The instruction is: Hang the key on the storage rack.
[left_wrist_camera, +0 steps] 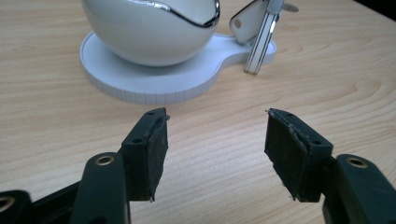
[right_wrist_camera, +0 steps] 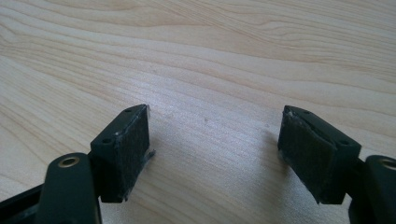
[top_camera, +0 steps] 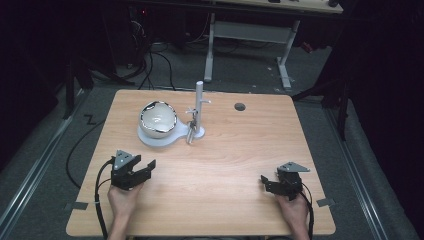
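**Bowl cut off at the top, both grippers empty**

Your left gripper (left_wrist_camera: 215,140) view crops the white bowl (left_wrist_camera: 149,28) and its round base (left_wrist_camera: 140,84), just ahead. The upright stand (top_camera: 198,112) sits beside them. Your right gripper (right_wrist_camera: 215,140) gapes over bare table (right_wrist_camera: 210,56).

Bowl (left_wrist_camera: 149,28): upper part cut off by the top edge in the left gripper view.
Stand post (left_wrist_camera: 261,37): top cut off there too; its small fittings (top_camera: 196,112) too small to tell in the high view.
Forearms: cut off at the high view's bottom edge.
Room beyond the worktop (top_camera: 240,150): too dark to tell.
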A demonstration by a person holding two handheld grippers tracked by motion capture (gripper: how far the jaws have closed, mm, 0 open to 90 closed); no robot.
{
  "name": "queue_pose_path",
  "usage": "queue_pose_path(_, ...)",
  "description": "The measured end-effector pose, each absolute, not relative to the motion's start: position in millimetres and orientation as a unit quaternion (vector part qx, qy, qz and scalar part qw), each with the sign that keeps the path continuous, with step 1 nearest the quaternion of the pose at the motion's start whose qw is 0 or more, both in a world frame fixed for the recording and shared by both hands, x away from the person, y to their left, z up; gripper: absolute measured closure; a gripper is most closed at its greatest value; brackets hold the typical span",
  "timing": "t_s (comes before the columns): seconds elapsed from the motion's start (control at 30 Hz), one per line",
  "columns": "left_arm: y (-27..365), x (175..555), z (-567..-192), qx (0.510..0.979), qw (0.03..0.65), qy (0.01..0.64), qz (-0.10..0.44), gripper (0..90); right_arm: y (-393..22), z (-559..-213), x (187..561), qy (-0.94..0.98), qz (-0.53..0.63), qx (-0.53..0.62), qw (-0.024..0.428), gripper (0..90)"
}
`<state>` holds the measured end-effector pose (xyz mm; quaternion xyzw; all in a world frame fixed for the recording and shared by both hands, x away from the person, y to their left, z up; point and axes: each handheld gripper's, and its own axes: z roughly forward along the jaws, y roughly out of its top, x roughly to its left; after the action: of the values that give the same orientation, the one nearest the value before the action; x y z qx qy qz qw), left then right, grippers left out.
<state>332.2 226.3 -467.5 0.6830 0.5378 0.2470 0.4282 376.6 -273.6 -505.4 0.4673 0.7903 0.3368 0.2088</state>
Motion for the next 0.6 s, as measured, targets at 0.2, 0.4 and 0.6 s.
queue_pose_path(0.2,230,332,-477,0.682,0.417,0.549,0.243,40.3,-274,-505,377,0.79,0.337,0.467,0.209,25.0)
queue_pose_path(0.4,232,333,-484,0.684,0.407,0.553,0.247,40.1,-274,-505,377,0.79,0.337,0.467,0.209,25.0)
queue_pose_path(0.6,232,335,-493,0.687,0.394,0.559,0.244,40.0,-274,-505,377,0.79,0.337,0.467,0.209,25.0)
